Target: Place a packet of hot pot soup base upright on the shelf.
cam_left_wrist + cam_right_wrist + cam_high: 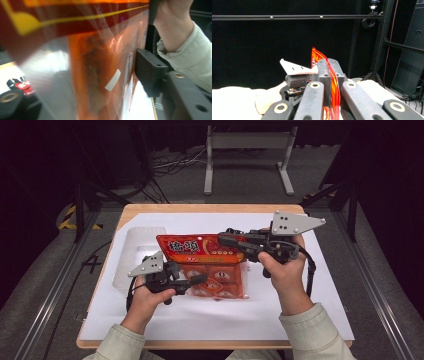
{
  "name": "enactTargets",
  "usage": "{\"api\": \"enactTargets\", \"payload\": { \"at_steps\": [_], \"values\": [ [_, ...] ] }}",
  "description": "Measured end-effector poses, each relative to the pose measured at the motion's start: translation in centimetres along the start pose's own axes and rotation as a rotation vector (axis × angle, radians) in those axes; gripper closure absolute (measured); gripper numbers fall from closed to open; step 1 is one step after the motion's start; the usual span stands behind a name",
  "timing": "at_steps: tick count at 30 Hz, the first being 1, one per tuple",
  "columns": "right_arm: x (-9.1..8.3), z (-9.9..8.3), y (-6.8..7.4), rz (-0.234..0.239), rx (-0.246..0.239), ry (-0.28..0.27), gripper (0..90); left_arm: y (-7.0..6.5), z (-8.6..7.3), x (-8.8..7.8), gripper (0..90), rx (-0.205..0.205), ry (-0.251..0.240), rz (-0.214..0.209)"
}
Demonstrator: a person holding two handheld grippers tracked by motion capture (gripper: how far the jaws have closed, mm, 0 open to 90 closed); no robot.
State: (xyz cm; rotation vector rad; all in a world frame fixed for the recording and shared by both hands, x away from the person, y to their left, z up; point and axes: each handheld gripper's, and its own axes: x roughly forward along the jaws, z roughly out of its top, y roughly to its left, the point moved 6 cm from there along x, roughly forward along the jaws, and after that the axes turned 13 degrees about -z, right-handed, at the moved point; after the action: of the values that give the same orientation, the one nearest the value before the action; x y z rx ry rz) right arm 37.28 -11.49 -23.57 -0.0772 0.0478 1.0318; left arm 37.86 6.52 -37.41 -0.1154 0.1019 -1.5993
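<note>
A red and orange snack bag (210, 265) with a clear lower window is held up over the white sheet (215, 320) between both grippers. My left gripper (201, 279) comes in from the left and is shut on the bag's near left part; in the left gripper view the bag (95, 65) sits between the two jaws. My right gripper (225, 239) reaches in from the right and is shut on the bag's top edge, which shows as a thin red strip (332, 82) pinched between its jaws. The left gripper's grey plate (294, 68) shows beyond.
The white sheet covers a wooden table (150, 209). A crumpled clear plastic wrapper (132, 255) lies on the sheet at the left. A grey metal stand (247, 160) is on the floor behind the table. Dark frame posts (382, 37) rise at the right.
</note>
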Motion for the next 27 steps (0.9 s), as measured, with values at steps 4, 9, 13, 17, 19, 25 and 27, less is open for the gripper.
{"api": "enactTargets", "payload": {
  "at_steps": [4,9,13,17,19,25,27],
  "values": [
    [0.01,-0.12,-0.33,-0.019,0.007,0.005,90.0,-0.28,-0.20,0.12,59.7,-0.006,0.027,-0.015],
    [0.20,-0.47,-0.43,-0.035,0.002,0.017,90.0,-0.80,-0.41,0.60,70.2,0.018,0.102,-0.009],
    [0.15,-0.54,-0.52,-0.033,0.011,0.014,90.0,-0.82,-0.29,0.38,70.4,0.014,0.105,-0.017],
    [0.21,-0.49,-0.49,-0.033,0.012,0.011,90.0,-0.91,-0.13,0.24,70.6,0.024,0.109,0.000],
    [0.20,-0.50,-0.52,-0.033,0.015,0.010,90.0,-0.94,-0.06,0.18,70.7,0.019,0.106,0.003],
    [0.26,-0.60,-0.77,-0.035,0.021,0.016,90.0,-0.96,0.07,-0.03,70.8,-0.002,0.106,0.011],
    [0.28,-0.65,-0.86,-0.038,0.018,0.020,89.8,-1.02,0.02,-0.08,70.8,-0.021,0.110,-0.003]
  ]
}}
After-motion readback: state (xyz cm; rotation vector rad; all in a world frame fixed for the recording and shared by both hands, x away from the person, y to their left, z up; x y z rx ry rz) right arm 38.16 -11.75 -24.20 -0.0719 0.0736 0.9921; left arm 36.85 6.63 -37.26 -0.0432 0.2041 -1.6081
